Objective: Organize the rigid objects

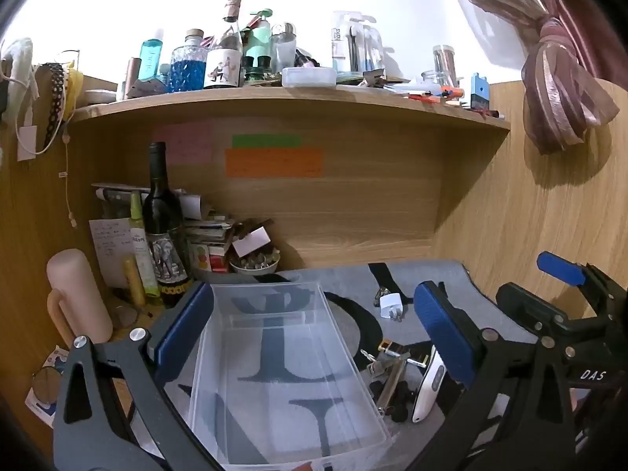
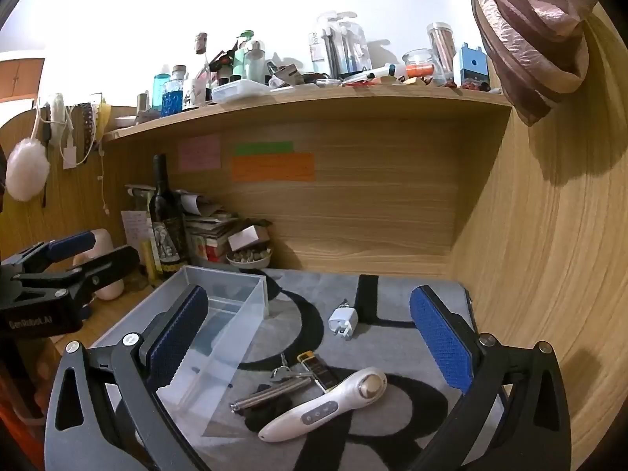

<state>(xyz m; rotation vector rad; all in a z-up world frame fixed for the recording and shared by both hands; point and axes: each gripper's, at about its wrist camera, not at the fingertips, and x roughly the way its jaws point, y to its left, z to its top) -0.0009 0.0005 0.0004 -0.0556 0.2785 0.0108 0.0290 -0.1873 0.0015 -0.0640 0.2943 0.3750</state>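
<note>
From my remote seat I see a dark wine bottle (image 2: 167,216) standing upright at the back left of the desk, just beside a stack of papers and booklets (image 2: 210,231). A small bowl (image 2: 249,261) sits in front of that stack. Pink (image 2: 199,152), green (image 2: 263,148) and orange (image 2: 272,167) notes stick to the wooden back panel. The shelf (image 2: 314,96) above is crowded with bottles. A pink curtain (image 1: 561,90) hangs knotted at right.

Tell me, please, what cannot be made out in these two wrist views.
- Clear bin: near end cut off by the bottom edge, left wrist view.
- Sticky notes: writing too small, both views.
- Dark lump: partly hidden under the white handheld device, right wrist view.
- Person: out of frame.
</note>
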